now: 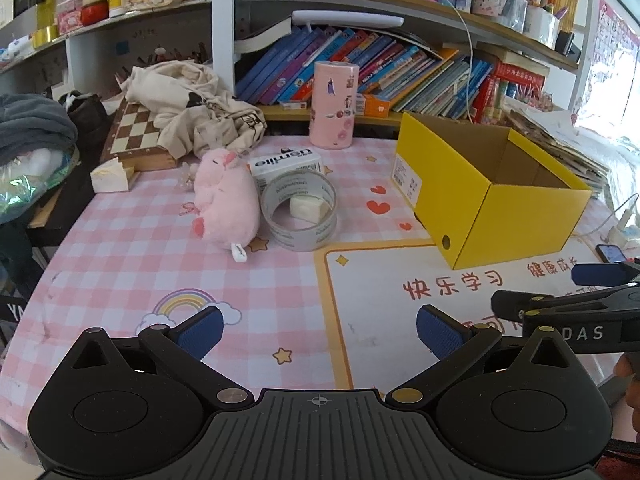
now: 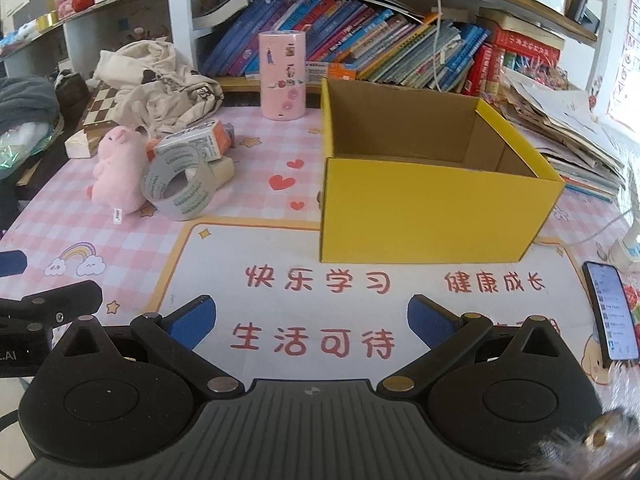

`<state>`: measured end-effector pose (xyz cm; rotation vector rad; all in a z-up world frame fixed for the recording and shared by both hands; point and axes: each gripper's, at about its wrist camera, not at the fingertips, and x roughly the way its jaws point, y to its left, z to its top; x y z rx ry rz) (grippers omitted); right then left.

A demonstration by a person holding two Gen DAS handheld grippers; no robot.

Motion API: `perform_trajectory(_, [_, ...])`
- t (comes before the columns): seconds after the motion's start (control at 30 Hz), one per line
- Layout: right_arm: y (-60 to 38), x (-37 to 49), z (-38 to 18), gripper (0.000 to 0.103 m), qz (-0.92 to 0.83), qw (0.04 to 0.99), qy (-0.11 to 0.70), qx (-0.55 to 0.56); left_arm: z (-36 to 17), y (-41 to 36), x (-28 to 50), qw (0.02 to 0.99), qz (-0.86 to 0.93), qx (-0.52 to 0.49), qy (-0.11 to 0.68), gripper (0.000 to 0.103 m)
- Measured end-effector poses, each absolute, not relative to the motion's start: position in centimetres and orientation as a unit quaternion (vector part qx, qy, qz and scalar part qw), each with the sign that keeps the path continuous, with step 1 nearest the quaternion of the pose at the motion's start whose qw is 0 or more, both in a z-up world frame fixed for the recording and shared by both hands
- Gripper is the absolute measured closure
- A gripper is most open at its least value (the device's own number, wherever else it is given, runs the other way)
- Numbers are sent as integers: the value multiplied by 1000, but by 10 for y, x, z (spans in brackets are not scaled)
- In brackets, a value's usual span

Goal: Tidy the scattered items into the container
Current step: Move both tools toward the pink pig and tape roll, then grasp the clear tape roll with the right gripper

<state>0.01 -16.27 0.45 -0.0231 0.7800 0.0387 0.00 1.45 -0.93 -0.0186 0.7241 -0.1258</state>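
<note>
Left wrist view: left gripper (image 1: pixel 318 330), spread and empty, is nearer the pink plush (image 1: pixel 224 196) lying far-left, yellow box (image 1: pixel 486 190) far-right, right gripper (image 2: pixel 312 322) spread too.

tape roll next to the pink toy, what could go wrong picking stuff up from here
The tape roll leans on the small carton and touches the plush pig, so grabbing one may shift the others. A pale block sits inside the roll and could get dragged along. Both hand-held grippers, left and right, are open and empty.
</note>
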Motion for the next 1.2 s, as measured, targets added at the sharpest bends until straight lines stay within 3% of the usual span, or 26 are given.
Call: perform_trajectory(1.2, [-99, 77, 8, 0, 234, 904, 343, -101, 3, 65, 12, 939, 116, -91, 311, 0])
